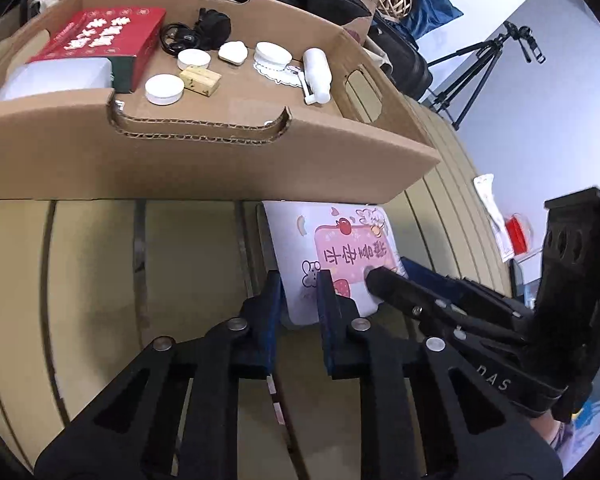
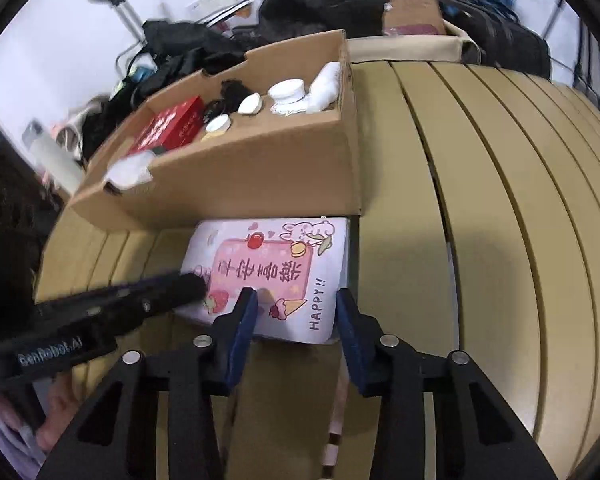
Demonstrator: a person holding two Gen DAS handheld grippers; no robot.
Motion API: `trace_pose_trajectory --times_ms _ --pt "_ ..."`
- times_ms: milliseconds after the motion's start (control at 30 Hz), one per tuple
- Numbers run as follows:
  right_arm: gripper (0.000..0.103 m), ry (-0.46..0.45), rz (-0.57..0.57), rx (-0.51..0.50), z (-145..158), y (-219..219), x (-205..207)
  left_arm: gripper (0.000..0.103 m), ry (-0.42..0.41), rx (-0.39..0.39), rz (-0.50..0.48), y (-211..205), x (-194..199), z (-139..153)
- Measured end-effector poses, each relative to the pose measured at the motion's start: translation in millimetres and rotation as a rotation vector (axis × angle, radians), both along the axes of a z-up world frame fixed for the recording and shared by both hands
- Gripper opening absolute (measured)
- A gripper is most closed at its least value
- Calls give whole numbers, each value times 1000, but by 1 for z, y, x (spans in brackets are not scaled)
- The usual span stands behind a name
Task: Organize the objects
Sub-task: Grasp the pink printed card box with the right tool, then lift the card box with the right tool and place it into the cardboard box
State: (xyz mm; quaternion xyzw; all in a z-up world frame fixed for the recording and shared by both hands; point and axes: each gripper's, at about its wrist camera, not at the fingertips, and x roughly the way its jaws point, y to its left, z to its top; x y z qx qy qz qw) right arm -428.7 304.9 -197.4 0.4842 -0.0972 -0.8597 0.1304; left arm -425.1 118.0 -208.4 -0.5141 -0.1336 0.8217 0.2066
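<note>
A flat white packet with a pink label and "HAPPY!!" lies on the slatted table, its far end against the front wall of a cardboard tray. My left gripper is shut on the packet's near left corner, which shows white between the blue pads. One of its fingers reaches onto the label from the left in the right wrist view. My right gripper is at the near right corner with its jaws apart, one pad over the packet's face and one at its right edge. Its dark finger rests on the label.
The tray holds a red box, white round jars, a white bottle, a wooden block and a black cable. Black bags pile up behind it. A tripod stands beyond the table's right side. Bare slats stretch to the right.
</note>
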Motion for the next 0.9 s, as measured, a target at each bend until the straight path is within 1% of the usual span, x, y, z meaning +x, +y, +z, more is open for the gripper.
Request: trace_pose_trajectory --times_ms 33,100,167,267,333,433,533,600,767,900 --pt "35 1 -2 10 2 -1 2 11 2 -23 -1 2 7 4" --pt "31 4 2 27 12 -5 13 11 3 -32 5 -1 20 13" --pt "30 25 19 33 28 -7 31 11 20 -4 13 -8 41 29" --pt "27 85 31 15 63 -12 77 10 35 66 32 -23 81 57" --pt "26 106 31 3 80 -13 103 10 56 91 33 -28 109 74" --pt "26 162 40 8 108 -23 152 10 107 95 43 -35 159 105" --pt "26 218 50 13 132 -32 197 10 154 90 44 -42 196 129" --pt "26 257 59 15 147 -36 225 10 187 88 40 -44 214 142" --pt "26 287 62 5 155 -39 263 10 220 85 35 -49 239 157" --pt "26 296 58 -17 159 -38 270 9 250 80 32 -51 247 165"
